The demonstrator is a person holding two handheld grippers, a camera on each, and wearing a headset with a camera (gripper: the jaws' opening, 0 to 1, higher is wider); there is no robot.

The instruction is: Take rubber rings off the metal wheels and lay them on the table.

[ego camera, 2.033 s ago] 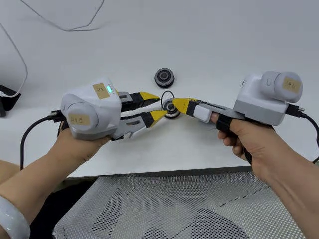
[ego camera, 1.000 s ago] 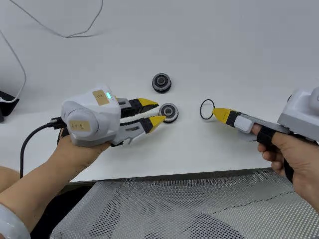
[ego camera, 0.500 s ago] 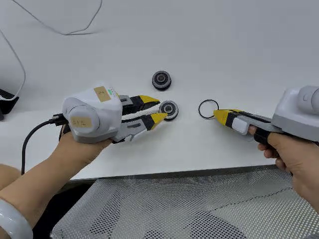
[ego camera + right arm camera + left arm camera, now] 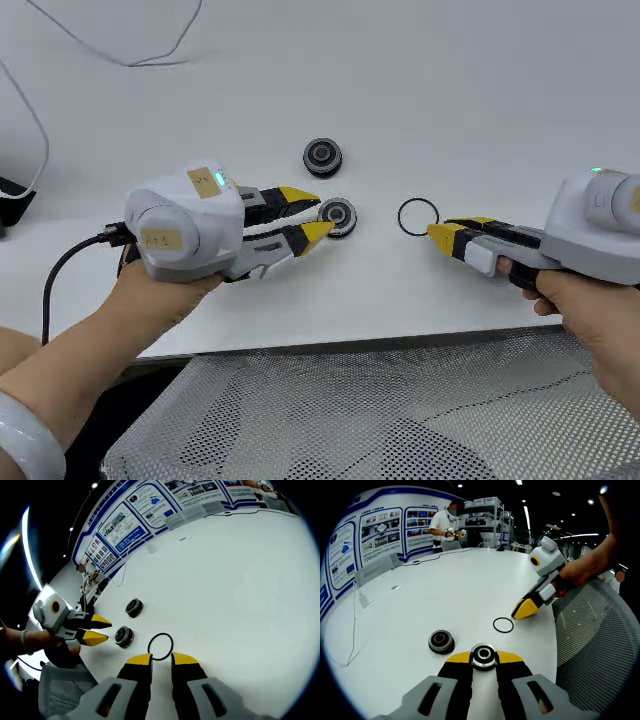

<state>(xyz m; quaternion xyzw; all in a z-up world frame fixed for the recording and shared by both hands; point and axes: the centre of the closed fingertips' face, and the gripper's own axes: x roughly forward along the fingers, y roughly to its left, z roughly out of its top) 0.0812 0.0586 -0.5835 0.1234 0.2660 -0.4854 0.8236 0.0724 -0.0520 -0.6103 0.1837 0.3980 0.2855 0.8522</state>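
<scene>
The near wheel (image 4: 337, 215) sits on the white worktop (image 4: 500, 120) between the yellow tips of the left hand-held gripper (image 4: 322, 213). In the left gripper view the 2 jaws stand either side of it with their tips against its rim, so this hand-held gripper reads as pinching the wheel. A short way to the right of the near wheel, 1 rubber ring (image 4: 399, 216) lies flat and free on the worktop. The right hand-held gripper (image 4: 447, 232) hovers on the side of the ring away from the near wheel, its jaws slightly spread and holding nothing. The far wheel (image 4: 323, 156) stands beyond the near wheel, apart from it, with neither hand-held gripper on it.

The ring is a thin loop, probably very light, soft and stretchy, so it should flop and cling rather than hold its shape. A ring left on a wheel is likely seated tight around the rim. The best hold would be to work 1 jaw tip under the band, pinch a short stretch and peel it outward. The wheels look small, stiff and smooth, and being round they may squirt from the tips, so they should be clamped square across the rim. Whether the near wheel carries another ring is too small to tell
</scene>
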